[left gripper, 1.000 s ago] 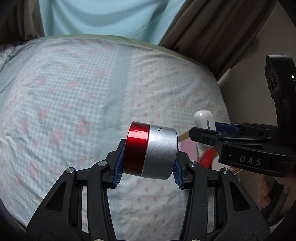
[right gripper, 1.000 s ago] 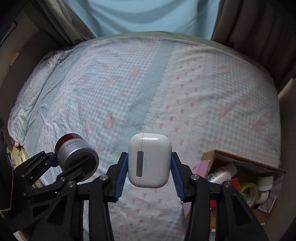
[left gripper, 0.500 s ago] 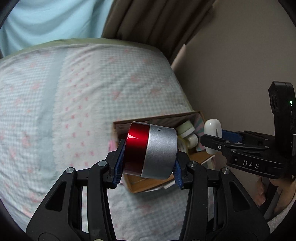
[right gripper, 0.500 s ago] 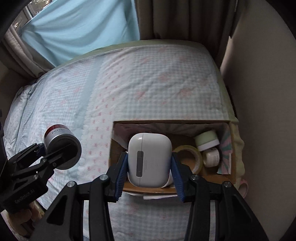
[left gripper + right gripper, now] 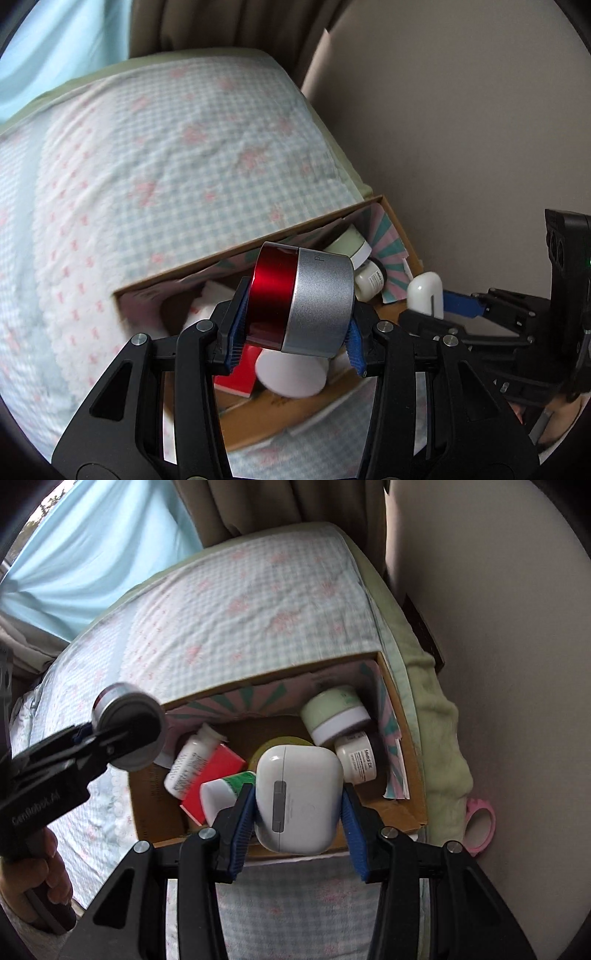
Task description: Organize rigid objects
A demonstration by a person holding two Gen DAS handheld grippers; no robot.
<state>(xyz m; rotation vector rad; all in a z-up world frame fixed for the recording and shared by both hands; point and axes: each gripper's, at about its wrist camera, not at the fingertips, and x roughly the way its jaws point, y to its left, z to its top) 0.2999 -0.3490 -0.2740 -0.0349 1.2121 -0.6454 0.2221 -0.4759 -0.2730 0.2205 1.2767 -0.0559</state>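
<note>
My left gripper (image 5: pixel 293 330) is shut on a red and silver round jar (image 5: pixel 301 301) and holds it above the left part of an open cardboard box (image 5: pixel 236 253). The jar also shows at the left of the right wrist view (image 5: pixel 129 731). My right gripper (image 5: pixel 298 821) is shut on a white earbuds case (image 5: pixel 299 797) and holds it over the box (image 5: pixel 402 812) near its front. The case also shows in the left wrist view (image 5: pixel 424 299).
The box lies on a checked bedspread (image 5: pixel 251 609) next to a beige wall (image 5: pixel 498 627). In it are a pale green jar (image 5: pixel 334 714), white bottles (image 5: pixel 194 760), a red packet (image 5: pixel 210 779) and a tape roll (image 5: pixel 280 744). A pink tape roll (image 5: pixel 480 821) lies beside the bed.
Both grippers have swung right and come closer over the box, each still holding its object. The box now fills the middle of both views.
</note>
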